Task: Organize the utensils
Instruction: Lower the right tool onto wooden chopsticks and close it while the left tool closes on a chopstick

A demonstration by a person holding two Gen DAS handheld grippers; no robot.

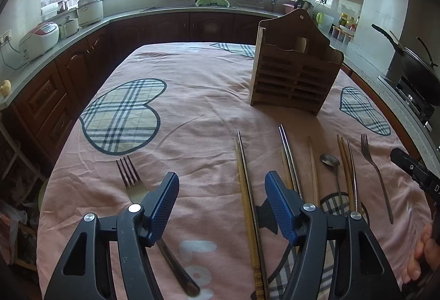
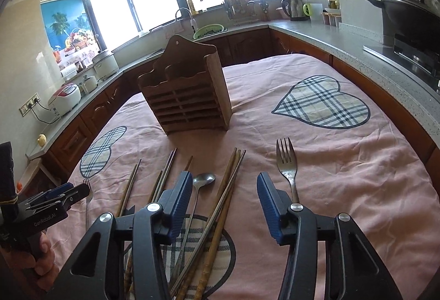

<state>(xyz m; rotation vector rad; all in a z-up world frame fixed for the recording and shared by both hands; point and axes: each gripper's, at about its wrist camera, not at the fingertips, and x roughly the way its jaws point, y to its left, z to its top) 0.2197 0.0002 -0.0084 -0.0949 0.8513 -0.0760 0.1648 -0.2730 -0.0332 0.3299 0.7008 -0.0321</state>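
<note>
A wooden utensil holder (image 1: 295, 72) stands upright on the pink tablecloth; it also shows in the right wrist view (image 2: 189, 96). Several chopsticks (image 1: 246, 190), a spoon (image 1: 331, 162) and two forks (image 1: 132, 179) (image 1: 374, 162) lie flat in front of it. My left gripper (image 1: 222, 190) is open and empty above the cloth, between a fork and a chopstick pair. My right gripper (image 2: 224, 191) is open and empty above chopsticks (image 2: 220, 206), with the spoon (image 2: 202, 182) to its left and a fork (image 2: 287, 165) to its right.
The table (image 1: 192, 96) is covered with a pink cloth with plaid hearts. Kitchen counters surround it, with rice cookers (image 1: 41, 39) on the left, a sink (image 1: 211, 2) at the back and a wok (image 1: 420, 72) on the stove at right.
</note>
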